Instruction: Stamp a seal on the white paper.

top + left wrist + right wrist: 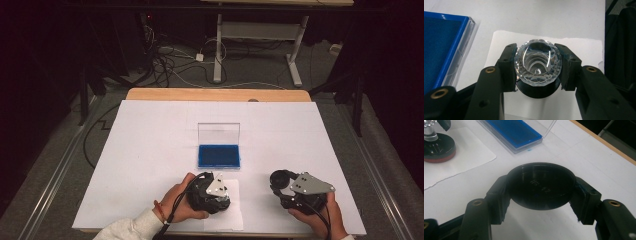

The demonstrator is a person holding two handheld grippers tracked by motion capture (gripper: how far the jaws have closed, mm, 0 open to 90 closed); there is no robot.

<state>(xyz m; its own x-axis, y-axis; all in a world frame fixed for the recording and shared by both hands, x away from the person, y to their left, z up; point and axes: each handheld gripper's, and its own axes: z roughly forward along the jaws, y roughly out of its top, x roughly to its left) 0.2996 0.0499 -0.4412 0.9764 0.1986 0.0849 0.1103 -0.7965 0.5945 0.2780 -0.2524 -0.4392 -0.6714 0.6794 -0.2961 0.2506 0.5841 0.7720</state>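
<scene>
An open case (218, 150) lay at the middle of the white-covered worktop (150, 150), its clear lid (218, 133) standing upright at the far edge and its tray lined with a blue pad; nothing lay on the pad. Near the front edge, on a loose sheet of paper (235, 210), the left tongs (537, 66) were closed on a faceted crystal knob (538, 64), one jaw pressed to each side. The knob stood upright on a short clear stem over a round black base (537, 91), its axis vertical and its flat top facing up. To the right, off the paper, the right tongs (541, 187) gripped a round black disc (541, 185) by its rim, held flat with its broad face up. Faint raised marks on that face were too dim to read.
</scene>
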